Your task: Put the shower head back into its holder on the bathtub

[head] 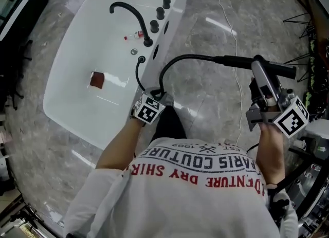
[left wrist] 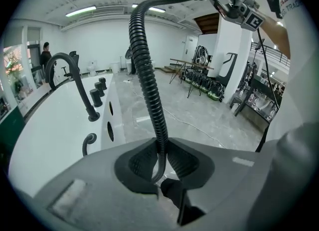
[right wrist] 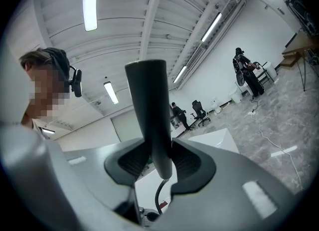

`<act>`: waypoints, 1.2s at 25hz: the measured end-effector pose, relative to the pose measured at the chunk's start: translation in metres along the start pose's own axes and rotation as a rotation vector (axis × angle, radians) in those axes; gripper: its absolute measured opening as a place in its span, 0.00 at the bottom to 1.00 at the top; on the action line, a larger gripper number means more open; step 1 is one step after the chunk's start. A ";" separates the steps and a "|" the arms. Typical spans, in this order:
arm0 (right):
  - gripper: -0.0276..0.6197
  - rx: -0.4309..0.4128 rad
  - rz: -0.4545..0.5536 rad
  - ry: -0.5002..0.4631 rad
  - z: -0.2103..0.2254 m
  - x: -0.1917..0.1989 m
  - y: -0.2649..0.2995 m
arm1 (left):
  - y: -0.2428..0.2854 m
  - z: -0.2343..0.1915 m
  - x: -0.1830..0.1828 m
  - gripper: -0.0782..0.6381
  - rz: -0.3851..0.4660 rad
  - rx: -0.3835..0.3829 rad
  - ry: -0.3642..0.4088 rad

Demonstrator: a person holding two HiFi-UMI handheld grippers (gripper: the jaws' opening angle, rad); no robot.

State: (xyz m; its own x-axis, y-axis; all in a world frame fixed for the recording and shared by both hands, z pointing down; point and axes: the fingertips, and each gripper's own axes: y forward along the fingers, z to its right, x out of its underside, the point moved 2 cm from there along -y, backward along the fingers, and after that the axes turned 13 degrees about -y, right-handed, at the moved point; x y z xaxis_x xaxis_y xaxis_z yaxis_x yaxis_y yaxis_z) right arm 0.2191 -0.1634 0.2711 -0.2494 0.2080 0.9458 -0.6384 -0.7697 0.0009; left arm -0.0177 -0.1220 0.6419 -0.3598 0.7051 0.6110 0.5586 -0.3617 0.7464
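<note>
Shower head (right wrist: pixel 148 100) in right gripper (right wrist: pixel 160 161); hose (left wrist: pixel 145 73), left gripper (left wrist: pixel 160 161).

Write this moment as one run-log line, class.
left tool: shut on hose | right tool: shut on shower head | status: shower head held over floor, clear of bathtub

Only readable text was on the person's white shirt (head: pixel 195 180), upside down in head view: "COUTURE" and "PARIS" in white, "DRY SHIR…" in red, a small "1963" above; cut-off letters near "TRAD" sat on a white surface (left wrist: pixel 294 0) at the left tool view's top right.
</note>
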 end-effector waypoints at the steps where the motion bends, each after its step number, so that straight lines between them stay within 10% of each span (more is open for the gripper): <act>1: 0.26 -0.003 0.002 -0.003 -0.002 -0.001 0.001 | -0.004 -0.002 -0.003 0.20 0.006 -0.007 0.004; 14: 0.26 0.025 -0.015 -0.163 -0.020 -0.015 0.002 | -0.047 -0.014 -0.047 0.20 0.099 -0.084 0.025; 30: 0.26 0.006 -0.229 -0.321 -0.018 0.068 0.031 | -0.064 -0.040 -0.066 0.20 0.139 -0.110 -0.080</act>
State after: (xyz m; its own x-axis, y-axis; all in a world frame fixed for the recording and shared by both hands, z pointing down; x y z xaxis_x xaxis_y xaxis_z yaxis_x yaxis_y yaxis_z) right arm 0.1689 -0.1617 0.3298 0.1402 0.1765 0.9743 -0.6468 -0.7287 0.2251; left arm -0.0599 -0.1693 0.5643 -0.2214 0.6883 0.6908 0.5125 -0.5205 0.6829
